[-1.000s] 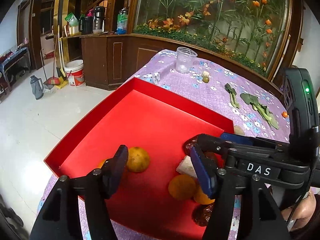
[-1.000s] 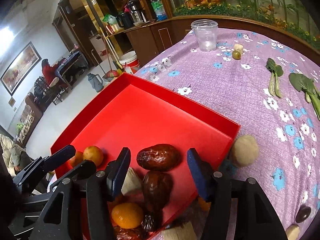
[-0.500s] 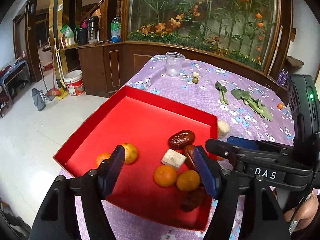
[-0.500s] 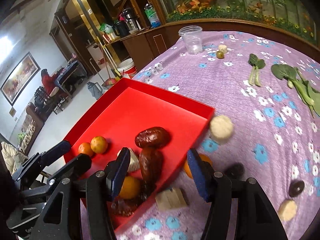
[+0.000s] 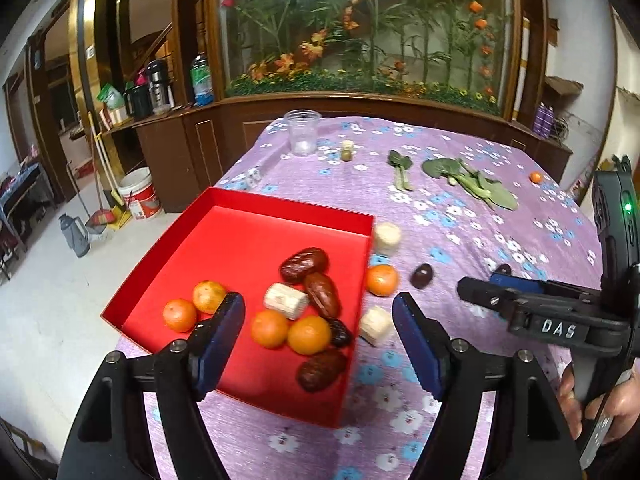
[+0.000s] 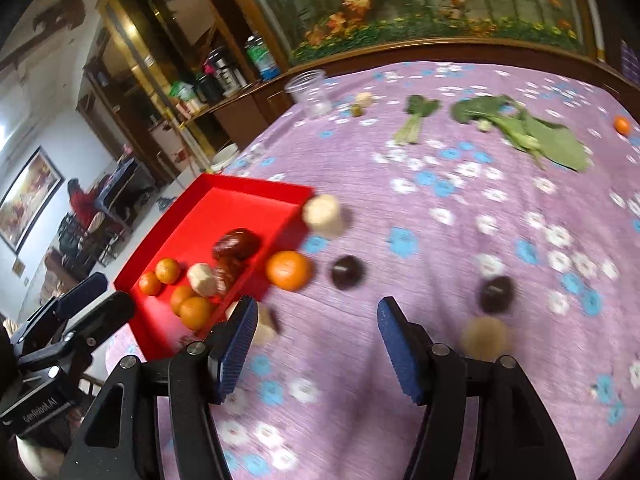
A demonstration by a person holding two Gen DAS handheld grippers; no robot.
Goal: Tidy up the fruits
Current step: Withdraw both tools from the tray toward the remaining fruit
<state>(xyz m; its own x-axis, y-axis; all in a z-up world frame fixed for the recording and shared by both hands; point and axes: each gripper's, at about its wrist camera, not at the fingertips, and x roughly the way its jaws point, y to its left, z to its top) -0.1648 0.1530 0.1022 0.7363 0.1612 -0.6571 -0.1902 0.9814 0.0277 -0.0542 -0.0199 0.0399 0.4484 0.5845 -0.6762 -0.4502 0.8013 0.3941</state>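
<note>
Tongs, left (image 5: 318, 330) and right (image 6: 312, 334), gape empty, jaws just widened; best centre squarely over the orange (image 6: 288, 270) beside the tray (image 6: 256, 194) before squeezing.

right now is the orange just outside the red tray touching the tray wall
Cannot tell. In the left wrist view the orange sits right against the red tray wall's outer side, with no visible gap; the right wrist view is blurred.

The tabletop (image 5: 460, 240) wears a purple cloth patterned with small white and blue flowers, and on it sits a bright red tray (image 5: 240, 236). Inside lie orange tangerines (image 5: 308, 335), glossy dark brown-red dates (image 5: 304, 265) and a pale cream chunk (image 5: 285, 301). Dark green leafy stalks (image 5: 468, 181) lie farther back on the cloth.
</note>
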